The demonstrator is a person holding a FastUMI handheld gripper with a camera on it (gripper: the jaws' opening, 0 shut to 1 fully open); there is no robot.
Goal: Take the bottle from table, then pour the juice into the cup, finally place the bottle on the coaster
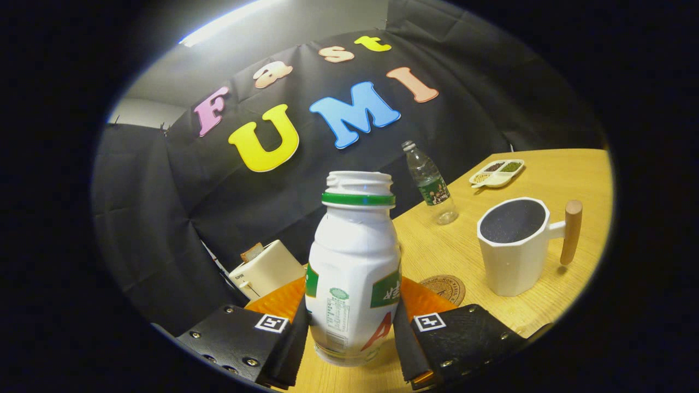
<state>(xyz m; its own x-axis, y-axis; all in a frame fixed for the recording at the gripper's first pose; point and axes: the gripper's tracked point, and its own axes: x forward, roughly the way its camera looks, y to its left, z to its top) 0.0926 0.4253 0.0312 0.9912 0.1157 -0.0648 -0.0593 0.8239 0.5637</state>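
Observation:
A white bottle (354, 273) with a green neck ring and no cap stands upright between my fingers, held a little above the wooden table (546, 180). My gripper (352, 333) is shut on the bottle, both black fingers pressing its lower sides. The white cup (516, 248) with a wooden handle and a dark inside stands on the table beyond the right finger. A round brown coaster (445, 288) lies flat between the bottle and the cup, just ahead of the right finger.
A clear water bottle (431, 183) with a green label stands further back on the table. A white divided dish (498, 172) with small snacks lies behind the cup. A white toaster (267, 268) with a slice in it sits beyond the left finger.

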